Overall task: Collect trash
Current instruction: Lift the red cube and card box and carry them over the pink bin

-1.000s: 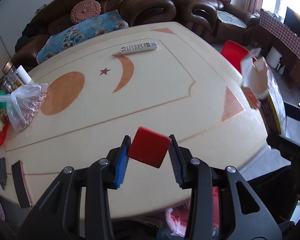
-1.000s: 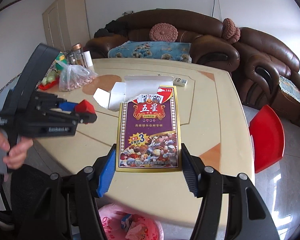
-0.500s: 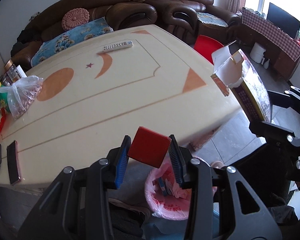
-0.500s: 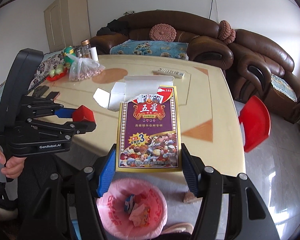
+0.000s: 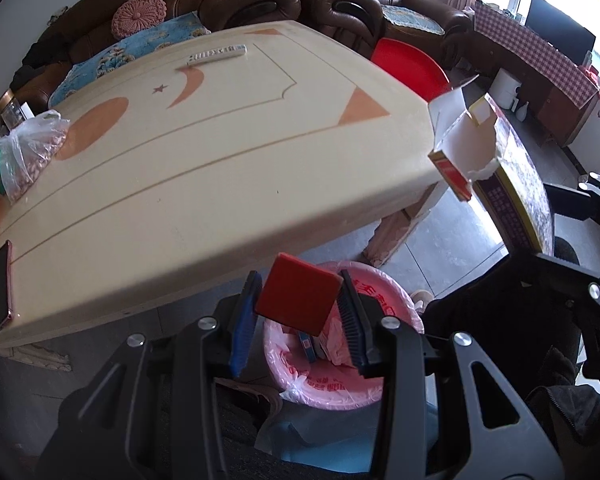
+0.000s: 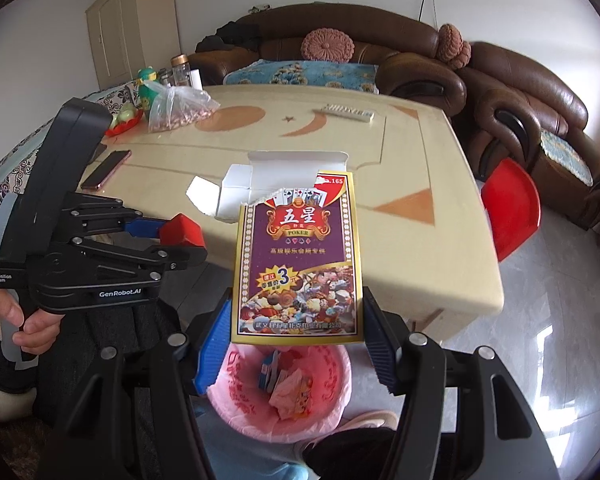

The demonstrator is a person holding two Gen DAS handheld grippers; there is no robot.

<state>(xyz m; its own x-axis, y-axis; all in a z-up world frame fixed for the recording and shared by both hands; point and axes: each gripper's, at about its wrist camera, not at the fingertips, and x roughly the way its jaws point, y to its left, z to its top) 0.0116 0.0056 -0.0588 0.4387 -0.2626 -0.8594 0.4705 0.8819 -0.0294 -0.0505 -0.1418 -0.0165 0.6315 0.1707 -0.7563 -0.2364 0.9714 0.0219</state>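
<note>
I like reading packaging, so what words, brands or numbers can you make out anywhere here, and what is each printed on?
"五星", "POKER", a large "3" and ".165": on the poker box held by the right gripper.
"GenRobot.AI" and "Data Acquisition System": on the left gripper, which holds a plain red block.
Red characters on the pink bin liner: too distorted to read.
Buttons on the remote control: too small.
Small Chinese lines on the box: blurred.

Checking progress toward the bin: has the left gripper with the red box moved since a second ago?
Yes. The left gripper carried the red box back off the table edge, now over the pink bin.
</note>
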